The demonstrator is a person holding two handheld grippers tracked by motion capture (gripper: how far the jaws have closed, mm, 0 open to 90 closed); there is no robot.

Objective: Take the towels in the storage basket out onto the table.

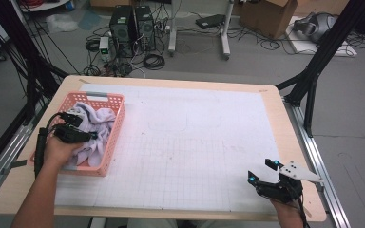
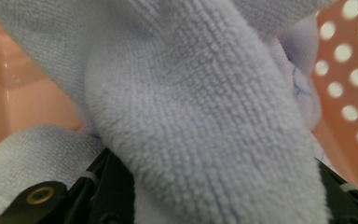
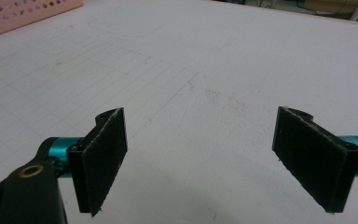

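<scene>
A pale lilac terry towel (image 1: 97,128) lies bunched in a salmon-pink perforated basket (image 1: 115,130) at the table's left. My left gripper (image 1: 84,126) reaches down into the basket among the folds. In the left gripper view a thick fold of the towel (image 2: 205,116) fills the space between the jaws, whose bases stand wide apart at the bottom corners; the tips are hidden by cloth. My right gripper (image 1: 260,169) hovers over the white gridded mat (image 1: 195,142) near the front right corner. It is open, with nothing between the pads (image 3: 105,158).
The basket wall (image 2: 345,70) stands close on the right in the left gripper view. A corner of the basket (image 3: 23,14) is far off in the right gripper view. Computer towers, cables, boxes and black frame legs stand on the floor beyond the table.
</scene>
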